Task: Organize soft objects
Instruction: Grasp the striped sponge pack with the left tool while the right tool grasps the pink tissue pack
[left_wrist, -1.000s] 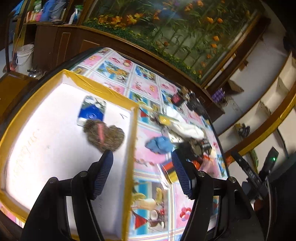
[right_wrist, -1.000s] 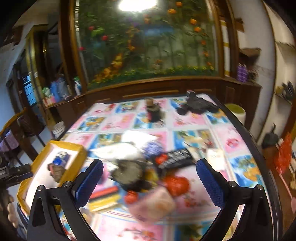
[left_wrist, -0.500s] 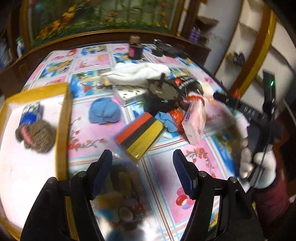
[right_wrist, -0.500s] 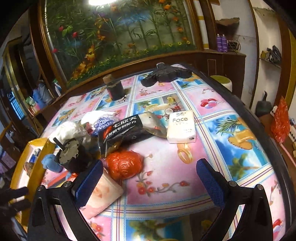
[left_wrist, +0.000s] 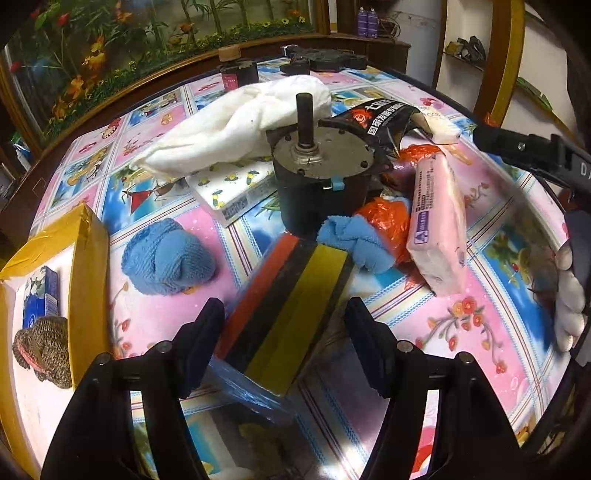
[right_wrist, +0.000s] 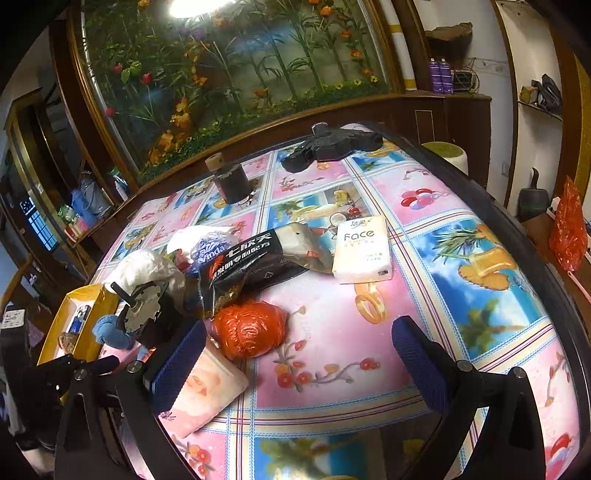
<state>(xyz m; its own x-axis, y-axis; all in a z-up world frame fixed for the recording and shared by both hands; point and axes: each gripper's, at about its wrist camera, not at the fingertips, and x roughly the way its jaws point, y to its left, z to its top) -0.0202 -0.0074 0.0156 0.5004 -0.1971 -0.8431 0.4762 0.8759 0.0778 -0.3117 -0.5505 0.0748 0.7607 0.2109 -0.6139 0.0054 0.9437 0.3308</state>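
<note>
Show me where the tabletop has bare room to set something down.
Free: the patterned tablecloth right of the white "Face" tissue pack and the strip before the crumpled orange plastic bag. Crowded: around the dark metal motor, white cloth and striped red-black-yellow sponge block.

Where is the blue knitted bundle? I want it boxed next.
In the left wrist view, the blue knitted bundle lies left of centre on the table, between the yellow box and the striped block.
</note>
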